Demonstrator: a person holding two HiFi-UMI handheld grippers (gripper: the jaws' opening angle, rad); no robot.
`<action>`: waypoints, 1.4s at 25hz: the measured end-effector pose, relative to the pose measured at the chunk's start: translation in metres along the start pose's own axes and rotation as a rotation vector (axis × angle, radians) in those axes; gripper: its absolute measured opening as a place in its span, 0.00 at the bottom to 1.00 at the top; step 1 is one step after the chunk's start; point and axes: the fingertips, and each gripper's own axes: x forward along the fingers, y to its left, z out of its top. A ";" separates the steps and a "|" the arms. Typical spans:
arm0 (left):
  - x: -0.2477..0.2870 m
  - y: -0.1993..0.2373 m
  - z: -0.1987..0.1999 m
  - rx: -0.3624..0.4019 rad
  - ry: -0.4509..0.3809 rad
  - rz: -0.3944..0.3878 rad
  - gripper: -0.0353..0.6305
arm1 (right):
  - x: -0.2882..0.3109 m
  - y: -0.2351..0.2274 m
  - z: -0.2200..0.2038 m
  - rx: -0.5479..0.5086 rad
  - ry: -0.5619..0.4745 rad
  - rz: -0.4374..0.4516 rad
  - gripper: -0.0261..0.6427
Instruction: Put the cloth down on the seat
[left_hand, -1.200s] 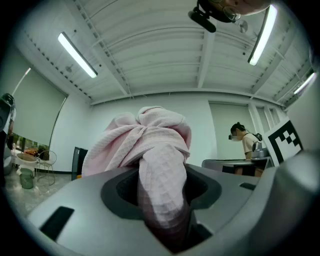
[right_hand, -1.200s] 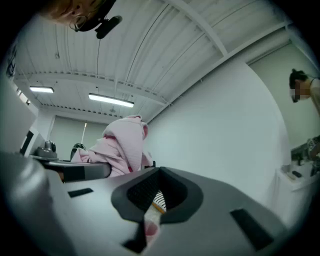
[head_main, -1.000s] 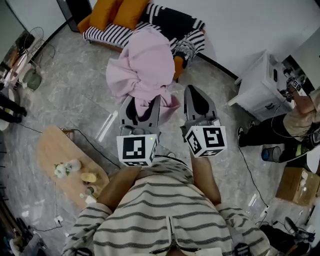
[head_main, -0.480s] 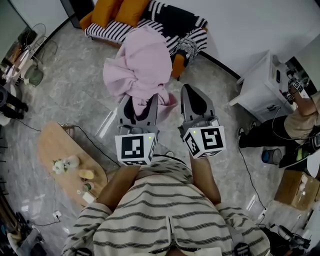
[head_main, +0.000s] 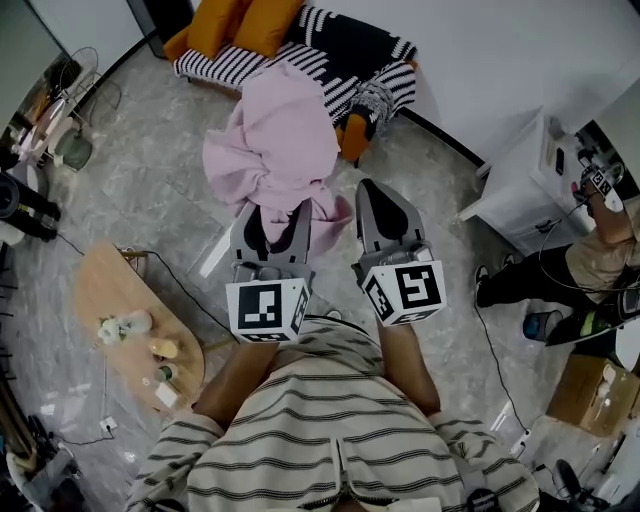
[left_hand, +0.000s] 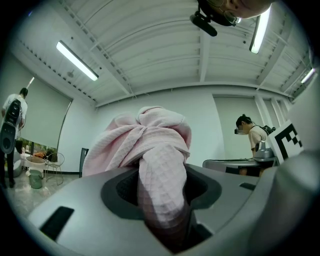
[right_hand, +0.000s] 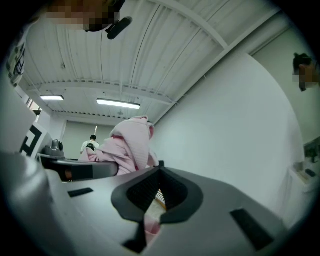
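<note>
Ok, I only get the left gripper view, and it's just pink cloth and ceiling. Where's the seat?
Observer: In the head view the seat is straight ahead of both grippers, with orange cushions and a striped blanket on it.
Operator: Is the cloth on it yet?
Observer: Not laid down. The cloth hangs bunched from the left gripper, and most of it shows against the floor.
Operator: What's my other gripper doing?
Observer: The right gripper is beside the left one. Its own view shows a bit of pink caught low between its jaws.
</note>
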 end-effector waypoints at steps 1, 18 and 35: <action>0.001 -0.002 -0.002 -0.002 0.005 0.002 0.35 | 0.000 -0.002 -0.003 0.006 0.005 0.006 0.05; 0.090 0.041 -0.043 -0.048 0.078 0.011 0.35 | 0.092 -0.046 -0.032 0.034 0.054 -0.017 0.05; 0.293 0.159 -0.053 -0.045 0.116 -0.114 0.35 | 0.307 -0.111 -0.048 0.039 0.096 -0.171 0.05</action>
